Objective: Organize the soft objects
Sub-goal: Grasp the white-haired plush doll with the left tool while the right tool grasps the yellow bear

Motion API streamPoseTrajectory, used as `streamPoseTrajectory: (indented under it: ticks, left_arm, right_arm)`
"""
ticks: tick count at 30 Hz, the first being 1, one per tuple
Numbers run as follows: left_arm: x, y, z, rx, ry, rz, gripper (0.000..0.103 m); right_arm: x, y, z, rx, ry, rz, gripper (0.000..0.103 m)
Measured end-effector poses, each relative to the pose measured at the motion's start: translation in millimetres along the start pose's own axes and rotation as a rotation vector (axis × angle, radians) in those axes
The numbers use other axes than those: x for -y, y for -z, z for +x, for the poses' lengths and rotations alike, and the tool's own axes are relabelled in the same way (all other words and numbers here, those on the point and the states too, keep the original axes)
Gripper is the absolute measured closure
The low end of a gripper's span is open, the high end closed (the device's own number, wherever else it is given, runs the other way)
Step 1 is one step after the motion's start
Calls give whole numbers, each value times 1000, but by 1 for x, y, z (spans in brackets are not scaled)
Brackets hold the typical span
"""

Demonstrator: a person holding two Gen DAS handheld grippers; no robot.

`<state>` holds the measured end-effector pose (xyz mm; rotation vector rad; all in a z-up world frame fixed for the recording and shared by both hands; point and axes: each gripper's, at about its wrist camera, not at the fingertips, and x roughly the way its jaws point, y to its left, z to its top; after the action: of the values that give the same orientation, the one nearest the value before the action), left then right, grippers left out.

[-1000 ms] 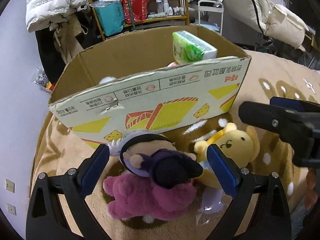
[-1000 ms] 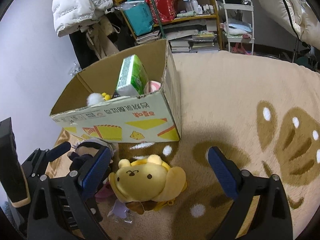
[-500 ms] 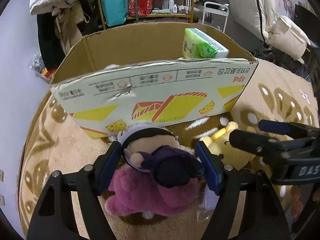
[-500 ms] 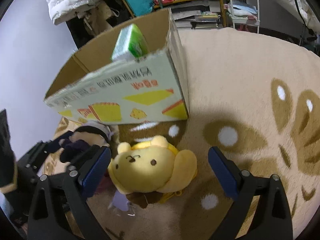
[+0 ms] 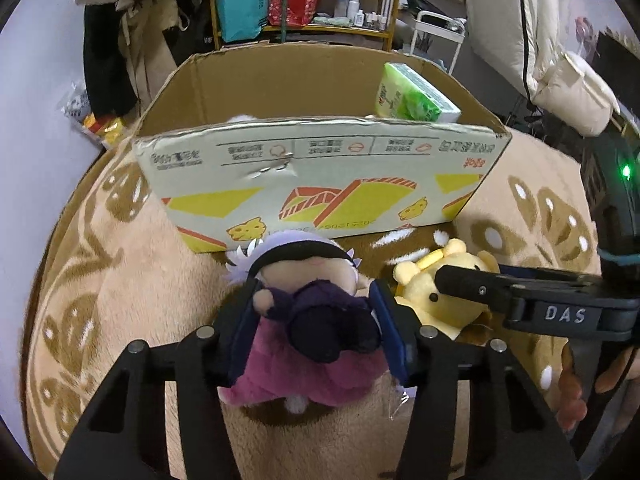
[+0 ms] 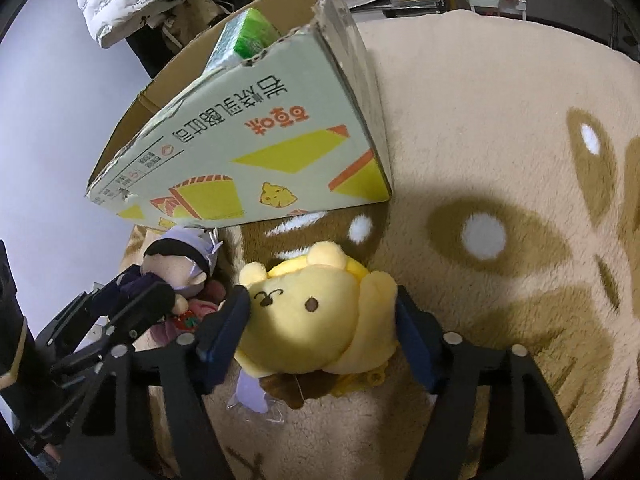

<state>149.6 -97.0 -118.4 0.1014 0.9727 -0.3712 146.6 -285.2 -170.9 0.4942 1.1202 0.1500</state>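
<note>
Your left gripper (image 5: 316, 330) has closed its blue fingers (image 5: 242, 330) from a wide spread a second ago; they now pinch the dark-clothed doll (image 5: 310, 288), which lies on top of the purple plush (image 5: 304, 372) just in front of the cardboard box (image 5: 320, 184). Whether the fingers catch the purple plush as well is not clear. Your right gripper (image 6: 322, 330) has done the same: its fingers (image 6: 222, 330) were open around the yellow bear plush (image 6: 316, 320) and now press into both sides of its head, also in front of the box, at the doll's right.

Both toys rest on the brown-patterned rug (image 6: 500, 160), so neither grasp is tested by a lift yet. What the closing means is that two soft things are probably secured at once and the carry into the box can start. The box stands open-topped, with a green tissue pack (image 5: 414, 96) inside at its far right corner. Its near wall rises directly ahead of both toys, so you will likely need to raise them above that edge before moving forward.
</note>
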Motion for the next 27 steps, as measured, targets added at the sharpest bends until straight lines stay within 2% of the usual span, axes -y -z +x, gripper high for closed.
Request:
streamPoseTrajectory:
  ticks: [4, 5, 6, 9, 17, 21, 23, 25, 26, 27]
  left_arm:
    - [-7, 1, -7, 9, 20, -39, 59]
    - [-7, 2, -9, 12, 24, -44, 63]
    - [-8, 3, -10, 12, 28, -47, 71]
    - [-10, 5, -11, 5, 41, -53, 74]
    - [-20, 8, -5, -60, 68, -128, 68]
    - [-18, 11, -7, -55, 44, -111, 64]
    - [-14, 12, -5, -65, 28, -95, 56]
    - [-14, 12, -4, -65, 19, -92, 54]
    - [-14, 12, -4, -64, 19, -93, 54]
    - [-14, 12, -4, -68, 24, -92, 54]
  right_arm:
    - [0, 3, -4, 13, -6, -5, 43]
    - [-2, 5, -8, 27, -3, -13, 45]
    - [-4, 6, -11, 42, 5, -27, 47]
    - [-18, 6, -23, 98, 44, -83, 48]
    - [-25, 10, -37, 123, 77, -111, 48]
    - [-24, 12, -40, 122, 81, -103, 48]
    - [-23, 13, -39, 116, 81, -102, 48]
    - [-22, 13, -38, 111, 83, -108, 48]
    - [-23, 14, -38, 111, 87, -111, 57]
    - [-25, 12, -36, 110, 89, -116, 58]
